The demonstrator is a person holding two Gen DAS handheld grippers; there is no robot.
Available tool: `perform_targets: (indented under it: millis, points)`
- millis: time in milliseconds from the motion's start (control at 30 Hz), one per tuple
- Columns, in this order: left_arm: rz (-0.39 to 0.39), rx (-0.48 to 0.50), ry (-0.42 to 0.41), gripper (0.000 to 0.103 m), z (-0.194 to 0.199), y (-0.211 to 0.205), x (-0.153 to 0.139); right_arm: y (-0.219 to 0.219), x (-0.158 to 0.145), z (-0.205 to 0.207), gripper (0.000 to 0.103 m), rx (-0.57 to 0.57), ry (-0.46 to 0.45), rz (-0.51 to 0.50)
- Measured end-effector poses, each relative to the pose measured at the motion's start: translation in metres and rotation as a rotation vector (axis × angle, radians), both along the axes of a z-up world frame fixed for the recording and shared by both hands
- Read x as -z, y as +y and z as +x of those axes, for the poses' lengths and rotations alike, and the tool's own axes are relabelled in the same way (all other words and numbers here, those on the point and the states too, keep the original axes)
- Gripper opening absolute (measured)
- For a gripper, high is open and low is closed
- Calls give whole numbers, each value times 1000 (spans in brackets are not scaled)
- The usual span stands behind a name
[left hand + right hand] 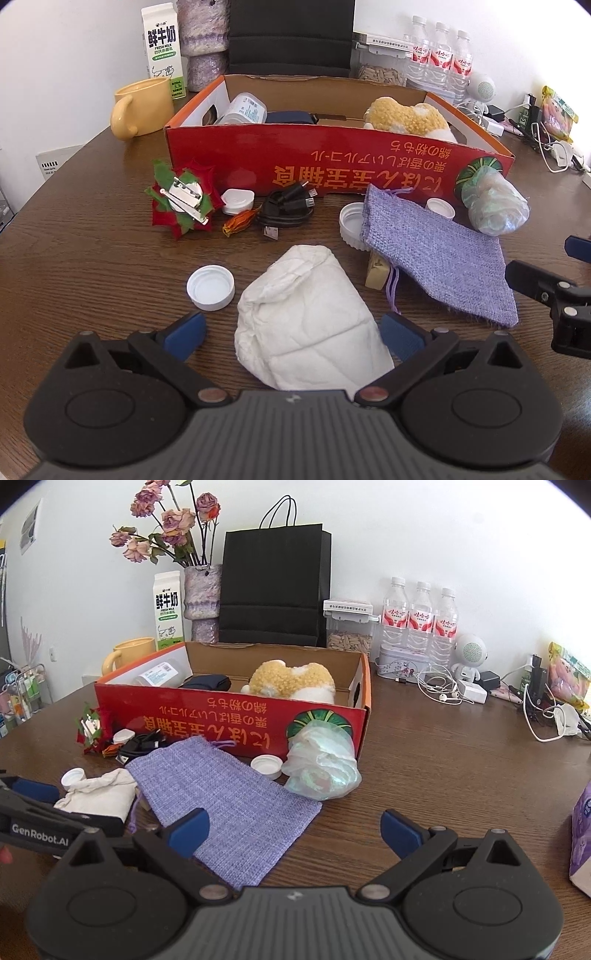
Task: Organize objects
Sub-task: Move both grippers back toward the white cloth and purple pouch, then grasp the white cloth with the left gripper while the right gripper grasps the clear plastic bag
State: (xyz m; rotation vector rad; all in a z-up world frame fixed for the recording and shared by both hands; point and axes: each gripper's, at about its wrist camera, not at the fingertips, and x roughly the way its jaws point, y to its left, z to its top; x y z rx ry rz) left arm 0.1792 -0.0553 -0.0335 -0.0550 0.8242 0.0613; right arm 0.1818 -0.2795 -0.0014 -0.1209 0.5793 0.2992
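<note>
Progress looks partial to us: the red box (332, 162) already holds a jar (245, 109), a dark case (290, 117) and a plush toy (406, 116), while a good deal waits on the table (92, 266) in front of it. Left out are the white bundle (310, 325), purple pouch (436, 254), three white caps, the nearest at (210, 288), a black cable (286, 210), a felt flower (181, 197) and a plastic wad (495, 206).

Our left gripper (291, 332) is spread wide, its blue pads on either side of the white bundle and, as far as we can tell, not yet pressing it; we judge this the next item to go in. Our right gripper (293, 829) is likewise spread and empty, hovering over the near corner of the pouch.

Only the left view shows the bundle framed between the fingers. Only the right view shows the flowers (166, 528), black bag (273, 587) and earphones (439, 686) behind the box.
</note>
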Motion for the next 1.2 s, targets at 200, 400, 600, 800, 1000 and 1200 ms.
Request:
perform_targets:
  millis: [200, 400, 600, 800, 1000, 1200]
  points:
    - [0, -3, -14, 95, 4, -1, 0, 1, -1, 14, 99, 9, -11, -14]
    - [1, -1, -27, 84, 13, -2, -3, -1, 2, 34, 99, 26, -17, -21]
    - [24, 4, -33, 86, 19, -4, -1, -2, 7, 60, 96, 60, -14, -14]
    - [25, 11, -30, 87, 20, -3, -1, -2, 13, 80, 61, 56, 11, 20]
    - [29, 15, -27, 89, 20, -4, 0, -2, 12, 67, 40, 28, -15, 44]
    - [31, 31, -22, 90, 15, -2, 0, 2, 3, 39, 40, 17, -57, 61]
